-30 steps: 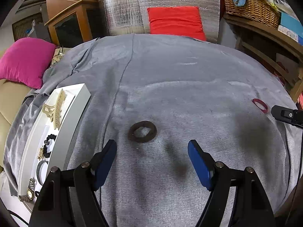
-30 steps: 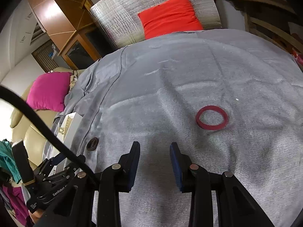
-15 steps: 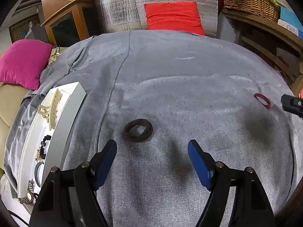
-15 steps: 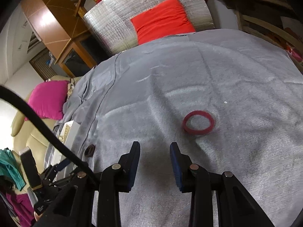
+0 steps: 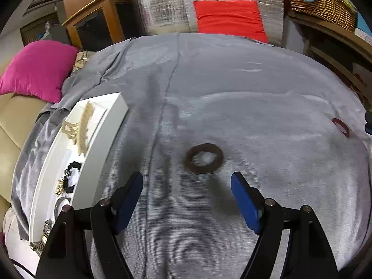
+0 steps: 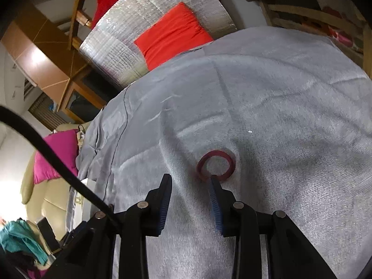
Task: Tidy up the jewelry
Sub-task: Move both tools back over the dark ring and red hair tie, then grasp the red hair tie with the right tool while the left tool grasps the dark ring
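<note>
Two rings lie loose on the grey blanket (image 5: pixel 255 121), and both grippers are closing in on them. The left gripper (image 5: pixel 187 184) has its jaws spread wide with nothing between them; the dark brown ring (image 5: pixel 204 158) sits just ahead of the gap, a touch toward the right-hand finger, nearer than it was a second ago. Off beyond the left-hand finger stands the white tray (image 5: pixel 97 144), already carrying a gold hair claw (image 5: pixel 80 127) and smaller pieces, so that looks like where things are headed.

Over to the right gripper (image 6: pixel 189 183): jaws narrow, empty, and the hand has swung and rolled within the last second. The red ring (image 6: pixel 215 165), which lay well ahead and off to the right-hand side a second back, now sits right at the tip of the right-hand finger, which seems to overlap its near edge; whether they touch I can't tell. The ring isn't centred in the gap yet.

Neither ring is gripped. My read: both pickups are about to start, with the right one needing a small sideways correction first.
</note>
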